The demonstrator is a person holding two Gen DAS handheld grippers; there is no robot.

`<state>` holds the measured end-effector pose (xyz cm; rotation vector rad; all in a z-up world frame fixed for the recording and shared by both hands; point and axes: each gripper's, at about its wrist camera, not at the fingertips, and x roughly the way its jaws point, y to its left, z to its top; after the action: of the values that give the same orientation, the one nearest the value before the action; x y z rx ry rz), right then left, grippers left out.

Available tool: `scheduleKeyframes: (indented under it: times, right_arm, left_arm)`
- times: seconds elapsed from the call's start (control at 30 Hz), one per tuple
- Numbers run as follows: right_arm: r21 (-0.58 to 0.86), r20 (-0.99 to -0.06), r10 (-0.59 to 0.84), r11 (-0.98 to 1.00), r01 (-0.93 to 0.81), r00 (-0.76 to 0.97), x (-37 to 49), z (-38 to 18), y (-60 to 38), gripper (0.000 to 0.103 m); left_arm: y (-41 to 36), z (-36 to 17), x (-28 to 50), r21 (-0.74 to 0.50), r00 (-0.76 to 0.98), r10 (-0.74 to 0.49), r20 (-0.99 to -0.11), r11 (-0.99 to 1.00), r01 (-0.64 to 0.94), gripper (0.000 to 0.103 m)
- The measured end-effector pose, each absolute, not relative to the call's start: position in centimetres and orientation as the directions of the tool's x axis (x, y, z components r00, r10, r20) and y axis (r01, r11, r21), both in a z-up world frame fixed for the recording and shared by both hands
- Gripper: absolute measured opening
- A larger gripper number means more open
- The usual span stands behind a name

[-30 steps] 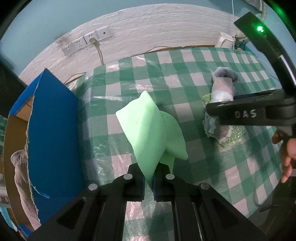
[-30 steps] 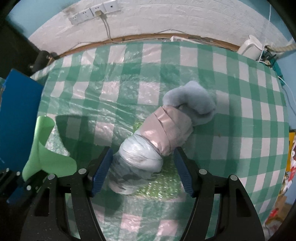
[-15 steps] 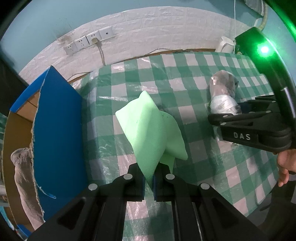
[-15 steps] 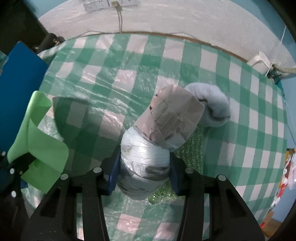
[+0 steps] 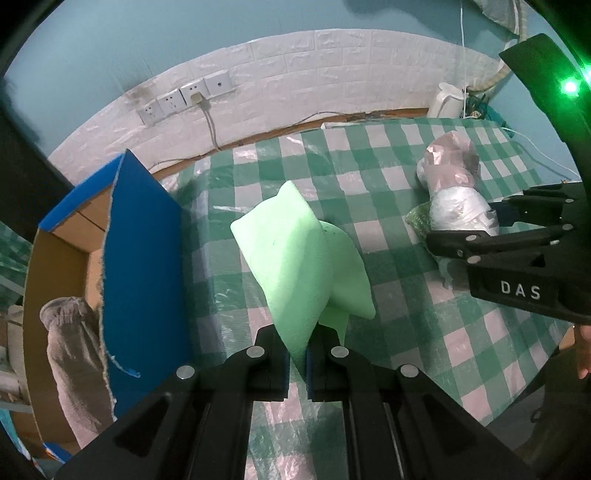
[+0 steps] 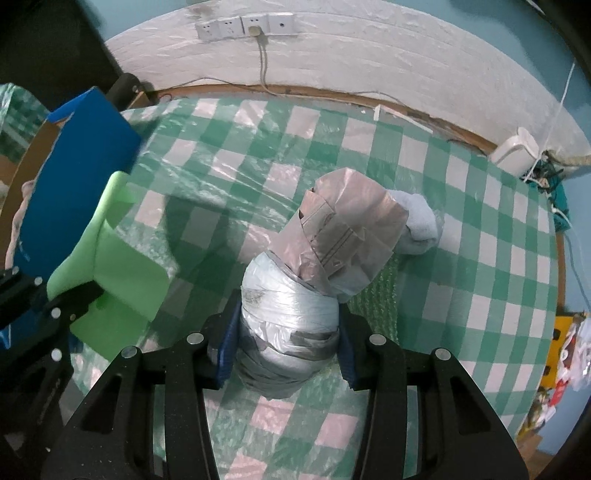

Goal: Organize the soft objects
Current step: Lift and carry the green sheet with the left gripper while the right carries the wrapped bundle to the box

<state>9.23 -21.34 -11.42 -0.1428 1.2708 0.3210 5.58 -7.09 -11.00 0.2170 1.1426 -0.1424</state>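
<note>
My left gripper is shut on a folded light-green foam sheet and holds it above the checkered tablecloth; the sheet also shows in the right wrist view. My right gripper is shut on a plastic-wrapped bundle, white at the gripped end and pinkish-grey further out, lifted and tilted up. The bundle also shows in the left wrist view. A grey fluffy piece lies behind the bundle.
A cardboard box with a blue flap stands at the table's left edge, with a grey plush item inside. A green bubble-wrap piece lies under the bundle. The green checkered table backs onto a white brick wall with sockets.
My right gripper closed on the wrapped bundle and lifted its end off the table, tilting it up. My left gripper keeps holding the green foam sheet, raised slightly.
</note>
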Motion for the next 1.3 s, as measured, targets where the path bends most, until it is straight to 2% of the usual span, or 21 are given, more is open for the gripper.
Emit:
scheduleKeyframes:
  times: [0.67, 1.3]
  right_arm:
    - [0.047, -0.927, 0.182, 0.923, -0.381, 0.328, 6.0, -6.9, -20.8, 0.045]
    - [0.063, -0.897, 0.248, 0.891, -0.45, 0.365, 5.1, -3.8, -17.8, 0.045]
  left_arm:
    - [-7.1, -7.8, 3.9, 0.164, 0.496, 0.035, -0.868, 0.962, 0.219, 0.006]
    - [-3.7, -4.2, 2.0, 0.184, 0.568, 0.07, -0.82, 0.972, 0.146, 0.006]
